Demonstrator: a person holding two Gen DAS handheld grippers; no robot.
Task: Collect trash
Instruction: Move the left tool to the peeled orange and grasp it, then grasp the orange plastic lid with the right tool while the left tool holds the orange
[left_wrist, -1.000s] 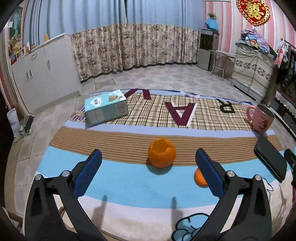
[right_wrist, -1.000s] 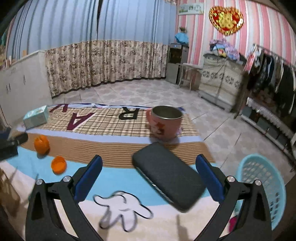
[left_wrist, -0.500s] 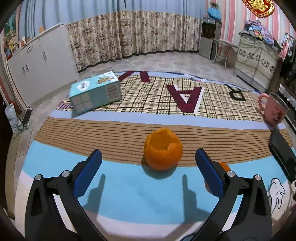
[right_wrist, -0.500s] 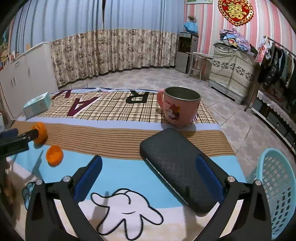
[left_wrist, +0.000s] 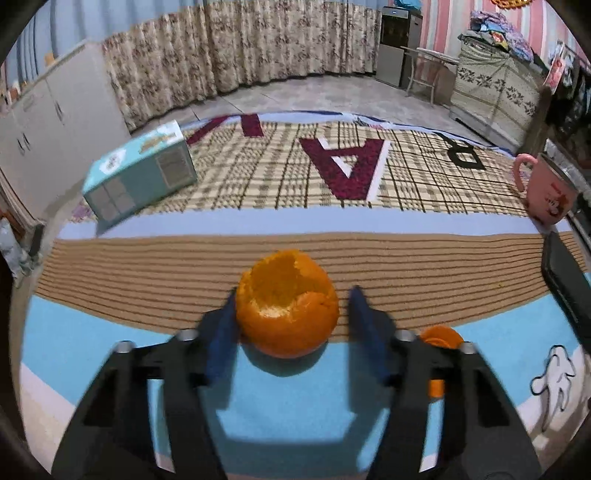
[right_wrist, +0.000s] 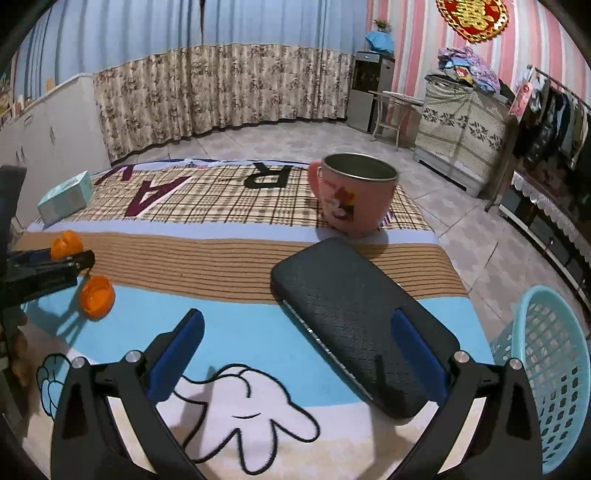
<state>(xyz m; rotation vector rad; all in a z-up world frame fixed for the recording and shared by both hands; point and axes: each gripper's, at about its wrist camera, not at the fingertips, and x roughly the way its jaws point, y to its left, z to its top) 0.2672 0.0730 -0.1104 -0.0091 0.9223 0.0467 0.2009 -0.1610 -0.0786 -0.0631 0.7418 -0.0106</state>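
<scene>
A hollow orange peel shell (left_wrist: 287, 303) sits on the patterned cloth. My left gripper (left_wrist: 291, 314) stands around it, jaws narrowed; the left finger touches the peel and a small gap shows at the right finger. A smaller peel piece (left_wrist: 440, 336) lies just right of it, and shows in the right wrist view (right_wrist: 96, 297) too. My right gripper (right_wrist: 295, 354) is open and empty, low over the cloth, with a black case (right_wrist: 362, 332) by its right finger. A light blue basket (right_wrist: 546, 373) stands beyond the table's right edge.
A teal tissue box (left_wrist: 140, 173) lies at the far left of the cloth. A pink mug (right_wrist: 352, 194) stands behind the black case. White cabinets, curtains and furniture line the room behind.
My left gripper moved forward to the orange peel shell and its jaws narrowed around it. My right gripper shifted slightly and stayed open.
</scene>
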